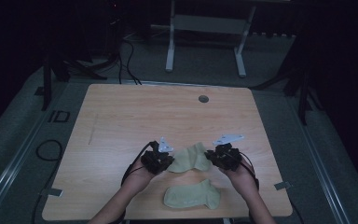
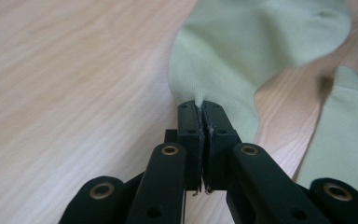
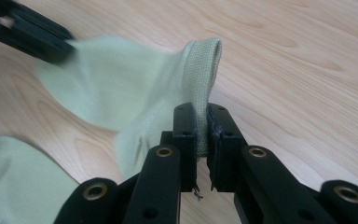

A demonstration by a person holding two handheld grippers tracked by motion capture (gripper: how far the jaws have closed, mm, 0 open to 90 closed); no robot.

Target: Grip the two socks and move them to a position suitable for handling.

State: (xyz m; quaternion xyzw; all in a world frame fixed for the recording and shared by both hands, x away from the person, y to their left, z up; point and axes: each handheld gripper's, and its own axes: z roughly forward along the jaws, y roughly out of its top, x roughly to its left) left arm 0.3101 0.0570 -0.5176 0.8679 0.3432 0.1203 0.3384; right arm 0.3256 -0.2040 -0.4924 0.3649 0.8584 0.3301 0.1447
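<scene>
left gripper view: the left gripper (image 2: 200, 105) has its jaws pressed together on the edge of a pale green sock (image 2: 251, 42); a small peak of cloth sticks up between the tips.
left gripper, from above: it (image 1: 167, 163) sits at the left end of that sock (image 1: 189, 159), carried by the left hand (image 1: 139, 176).
right gripper view: the right gripper (image 3: 200, 109) pinches the ribbed cuff of the same sock (image 3: 121, 88), and the cuff stands up in a loop above the tips.
right gripper, from above: it (image 1: 213, 157) is at the right end of the sock, carried by the right hand (image 1: 243, 176).
held sock: stretched between the two grippers, sagging in the middle, over the near half of the table (image 1: 135, 112); in the right gripper view the left gripper (image 3: 67, 49) holds its far end.
second sock: same pale green (image 1: 192, 194), lying flat on the wood just nearer the person than the held one, close to the table's near edge, untouched by either gripper.
table: light wood grain, with a small round grey cap (image 1: 203, 99) near the far edge.
</scene>
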